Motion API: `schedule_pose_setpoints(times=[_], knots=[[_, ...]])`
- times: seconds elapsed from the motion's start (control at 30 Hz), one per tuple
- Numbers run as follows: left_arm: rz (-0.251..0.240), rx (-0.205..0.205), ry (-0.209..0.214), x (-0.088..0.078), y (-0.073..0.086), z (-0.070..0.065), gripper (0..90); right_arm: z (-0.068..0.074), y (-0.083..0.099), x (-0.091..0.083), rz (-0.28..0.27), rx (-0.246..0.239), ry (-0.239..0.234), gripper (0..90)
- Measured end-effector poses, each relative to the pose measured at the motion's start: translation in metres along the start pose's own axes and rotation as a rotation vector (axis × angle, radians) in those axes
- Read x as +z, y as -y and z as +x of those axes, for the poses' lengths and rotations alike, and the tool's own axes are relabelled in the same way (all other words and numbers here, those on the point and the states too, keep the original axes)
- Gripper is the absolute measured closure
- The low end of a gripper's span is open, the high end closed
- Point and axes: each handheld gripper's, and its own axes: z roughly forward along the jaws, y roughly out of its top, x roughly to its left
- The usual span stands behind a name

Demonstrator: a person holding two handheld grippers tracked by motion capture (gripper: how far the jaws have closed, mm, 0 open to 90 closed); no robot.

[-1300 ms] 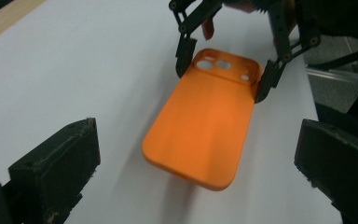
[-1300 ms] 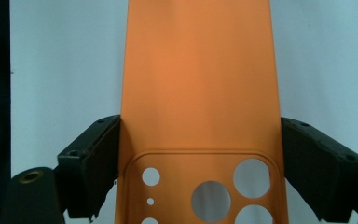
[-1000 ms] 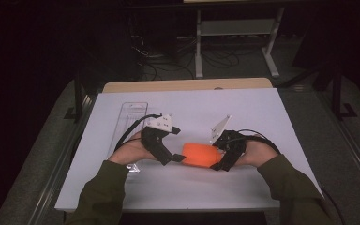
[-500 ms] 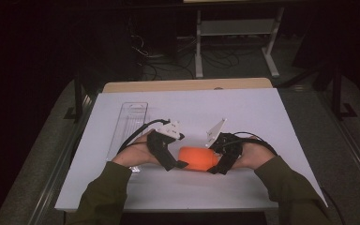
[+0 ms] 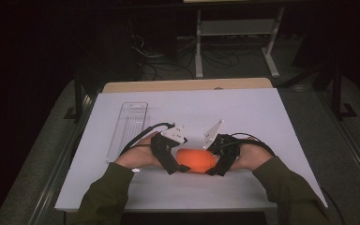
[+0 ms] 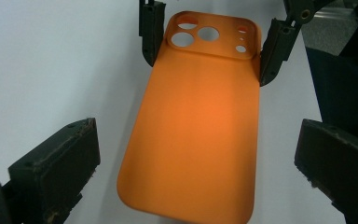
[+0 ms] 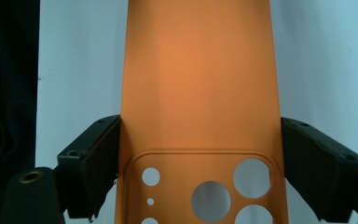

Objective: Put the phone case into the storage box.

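Orange phone case (image 5: 196,161), ends hidden beneath both grippers' jaws.

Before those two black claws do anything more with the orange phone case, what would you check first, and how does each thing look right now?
1. Right gripper fingers pressed on both long edges of the orange phone case at its camera-hole end: ok.
2. Left gripper fingers touching the case: not ok; they stand wide, apart from its edges.
3. Case centred between the left fingers: ok.
4. Case lifted off the white board: cannot tell.
5. Clear plastic tray out of the way: ok, it lies off to the left side.
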Motion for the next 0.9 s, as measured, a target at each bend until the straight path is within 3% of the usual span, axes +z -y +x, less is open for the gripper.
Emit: schedule_pose_setpoints(times=[0.57, 0.9], knots=[[0.052, 0.017, 0.023, 0.017, -0.001, -0.006, 0.0, 0.004, -0.005, 0.002, 0.002, -0.016, -0.015, 14.9], [0.096, 0.048, 0.031, 0.025, -0.001, -0.008, 0.0, 0.006, -0.007, 0.002, -0.004, -0.022, -0.016, 15.0]])
